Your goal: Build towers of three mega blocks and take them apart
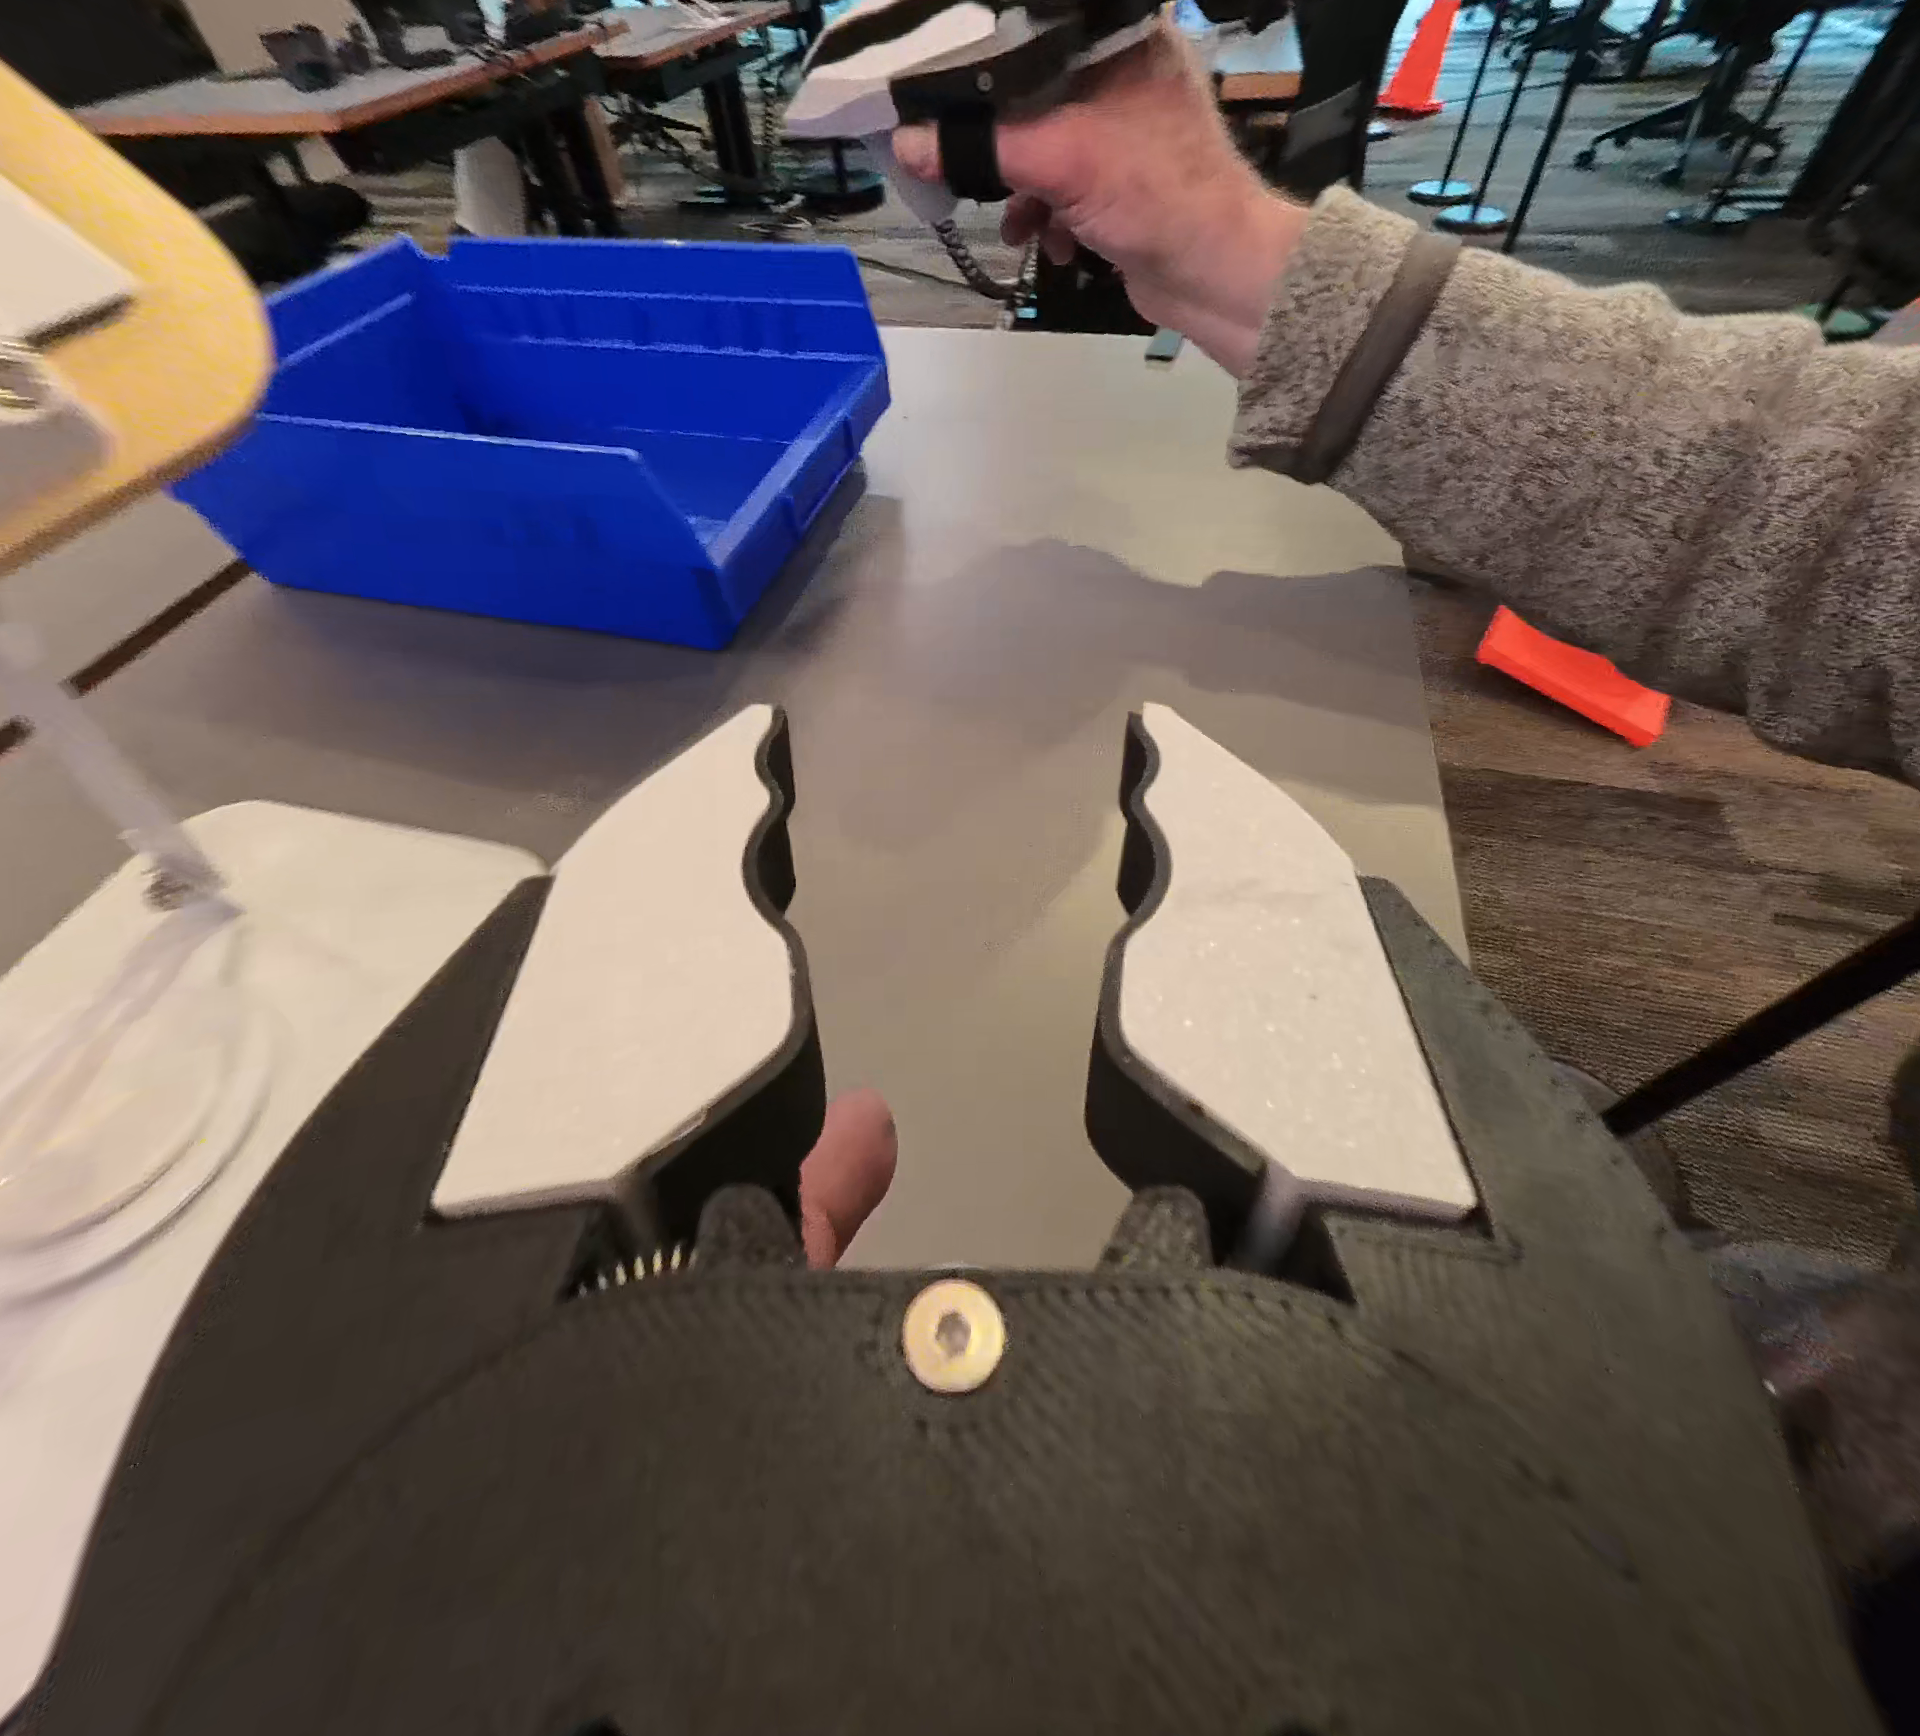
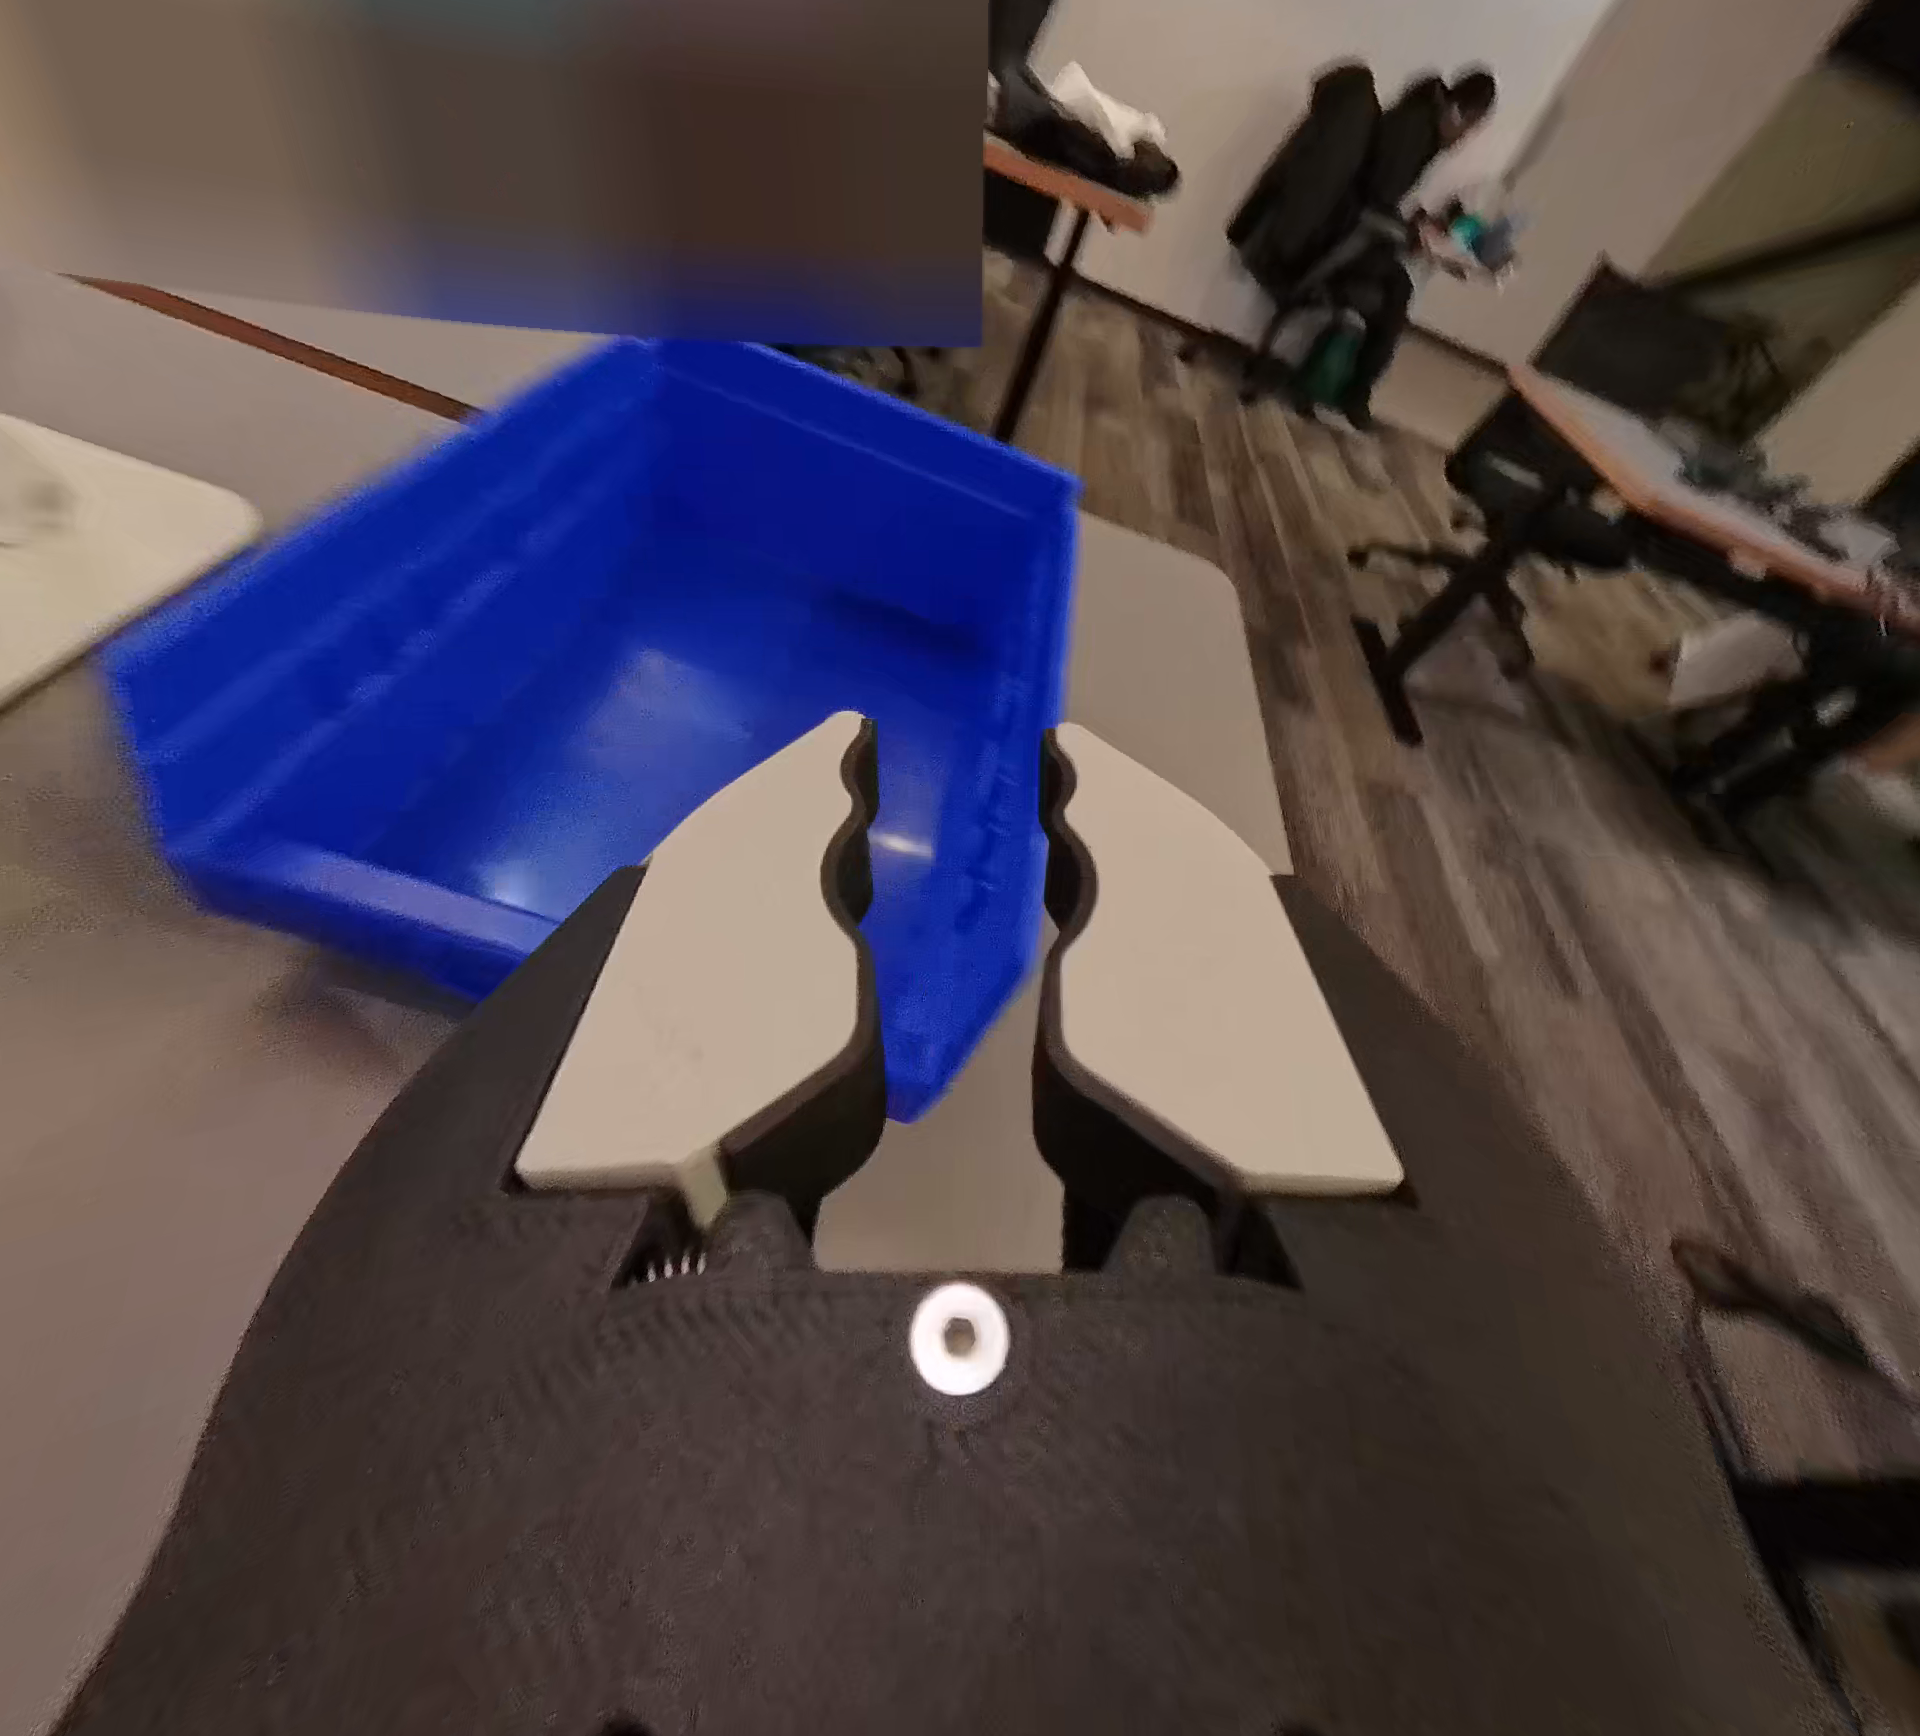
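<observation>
My left gripper [image 1: 956, 730] is open and empty, held low over the dark grey table [image 1: 1039, 460]. My right gripper [image 2: 956, 741] is open with nothing between its pads and hangs above the right part of a blue bin [image 2: 312, 647]. The bin's floor is bare in both views. The bin also shows in the left wrist view [image 1: 468, 491], at the table's far left. The right gripper shows there too [image 1: 821, 81], held up by a hand [image 1: 1122, 200] in a grey sleeve, behind and above the bin. No mega blocks show in either view.
A white mat [image 1: 343, 886] lies at the near left with a clear glass-like object [image 1: 114, 1063] on it. A tan curved piece [image 1: 135, 315] crosses the upper left. An orange-red piece [image 1: 1569, 673] lies on the wood floor to the right of the table. Desks and chairs stand behind. Spacing between my two grippers at the tips: around 35 cm. The tan curved piece [image 1: 135, 315] lies some 20 cm from my left tips, 25 cm from my right tips.
</observation>
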Demonstrator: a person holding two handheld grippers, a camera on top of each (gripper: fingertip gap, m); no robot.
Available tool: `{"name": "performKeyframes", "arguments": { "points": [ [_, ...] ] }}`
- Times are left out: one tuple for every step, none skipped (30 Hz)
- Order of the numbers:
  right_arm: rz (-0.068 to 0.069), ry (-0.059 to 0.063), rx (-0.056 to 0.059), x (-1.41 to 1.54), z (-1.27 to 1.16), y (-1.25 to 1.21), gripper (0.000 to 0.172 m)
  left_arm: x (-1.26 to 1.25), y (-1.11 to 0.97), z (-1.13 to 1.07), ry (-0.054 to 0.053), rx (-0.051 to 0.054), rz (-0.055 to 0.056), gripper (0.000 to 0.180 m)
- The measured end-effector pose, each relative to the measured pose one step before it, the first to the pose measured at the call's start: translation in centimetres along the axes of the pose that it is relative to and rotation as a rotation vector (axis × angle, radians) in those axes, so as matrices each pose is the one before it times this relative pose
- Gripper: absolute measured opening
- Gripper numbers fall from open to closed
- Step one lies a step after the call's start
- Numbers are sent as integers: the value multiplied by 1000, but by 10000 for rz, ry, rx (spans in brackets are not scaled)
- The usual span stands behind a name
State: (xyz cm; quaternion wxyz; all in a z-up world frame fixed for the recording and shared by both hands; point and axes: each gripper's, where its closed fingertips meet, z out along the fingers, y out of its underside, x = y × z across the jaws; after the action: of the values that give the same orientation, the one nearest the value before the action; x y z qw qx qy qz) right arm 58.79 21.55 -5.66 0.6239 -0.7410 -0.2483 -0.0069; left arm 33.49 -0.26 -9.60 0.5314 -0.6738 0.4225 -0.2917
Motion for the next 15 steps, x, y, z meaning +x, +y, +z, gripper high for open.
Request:
{"name": "performKeyframes", "arguments": {
  "points": [
    [-250,-370,328,-1901,-615,-1320,28,5,-181,-1334,-243,81,52,60],
    [-204,-631,375,-2433,-367,-1400,24,-35,-112,-1414,-273,87,48,58],
    [-176,-756,248,-2703,16,-1157,19,-57,-13,-1428,-283,82,108,56],
    [-23,-748,102,-2711,377,-901,20,-80,209,-1428,-296,3,108,55],
    [14,-944,129,-3042,677,-810,18,-130,379,-1474,-347,-37,70,52],
    [11,-981,98,-3057,999,-618,16,-195,427,-1548,-403,-7,75,49],
    [172,-758,70,-2647,1321,-416,18,-683,647,-1590,-704,-123,-1,48],
    [102,-738,-9,-2589,1560,-226,20,-990,833,-1617,-826,-213,-93,50],
    [-68,-649,-179,-2344,1691,24,22,-815,638,-1628,-577,-72,-168,51],
    [-67,-557,-10,-2079,1655,-212,23,-882,582,-1612,-542,-44,-212,52],
    [93,-631,174,-1984,1600,-456,23,-995,671,-1553,-563,-97,-199,52],
    [201,-629,68,-1745,1603,-294,23,-1159,645,-1515,-612,-79,-139,52],
    [157,-455,-20,-1354,1593,-120,22,-1270,579,-1487,-657,-26,-40,52],
    [100,-360,-31,-1085,1519,-90,22,-1373,661,-1394,-707,-68,53,53],
    [45,-385,14,-957,1413,-87,24,-1250,889,-1153,-596,-170,105,52]
  ]
}}
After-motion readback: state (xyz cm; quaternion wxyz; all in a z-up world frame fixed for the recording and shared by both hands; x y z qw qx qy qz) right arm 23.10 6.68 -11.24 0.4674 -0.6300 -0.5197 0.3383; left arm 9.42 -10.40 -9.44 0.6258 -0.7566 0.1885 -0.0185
